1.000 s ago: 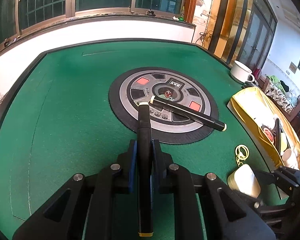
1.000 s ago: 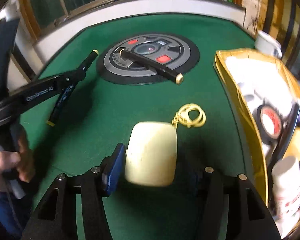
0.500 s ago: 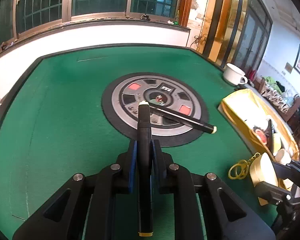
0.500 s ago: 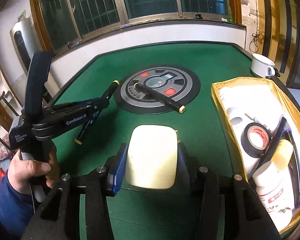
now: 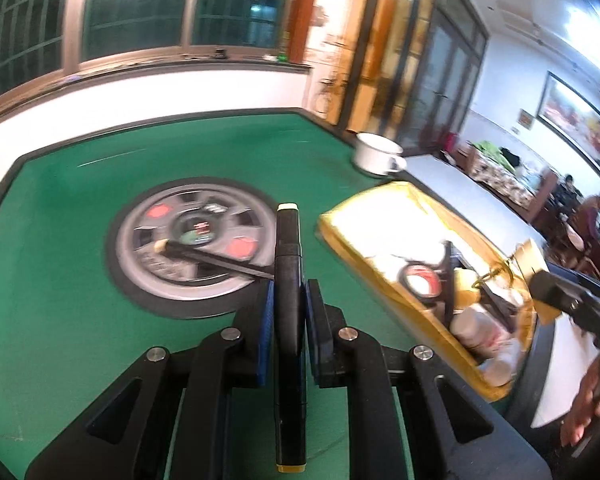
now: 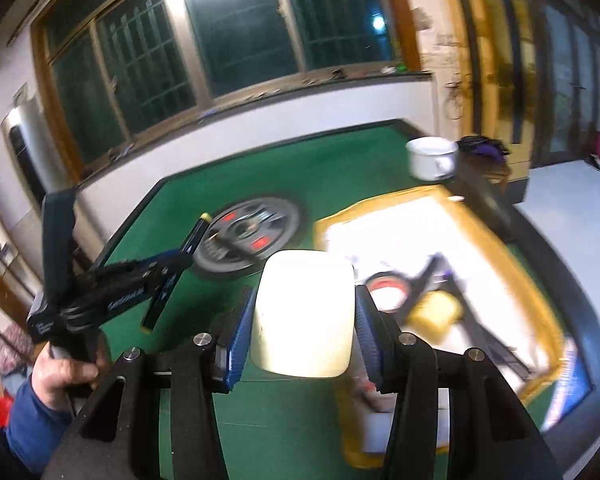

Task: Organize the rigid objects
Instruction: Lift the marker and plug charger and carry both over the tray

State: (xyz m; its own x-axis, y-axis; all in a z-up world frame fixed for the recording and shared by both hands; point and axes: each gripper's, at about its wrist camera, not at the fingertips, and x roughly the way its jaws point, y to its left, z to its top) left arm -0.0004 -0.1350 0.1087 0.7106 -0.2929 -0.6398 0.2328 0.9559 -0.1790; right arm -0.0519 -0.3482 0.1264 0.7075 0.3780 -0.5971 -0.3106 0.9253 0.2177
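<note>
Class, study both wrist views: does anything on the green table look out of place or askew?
Yes. One black marker lies slanted across the round control panel at the table's centre, outside the yellow tray that holds the other items. The left gripper holds a matching marker; the right gripper holds a cream case.
</note>
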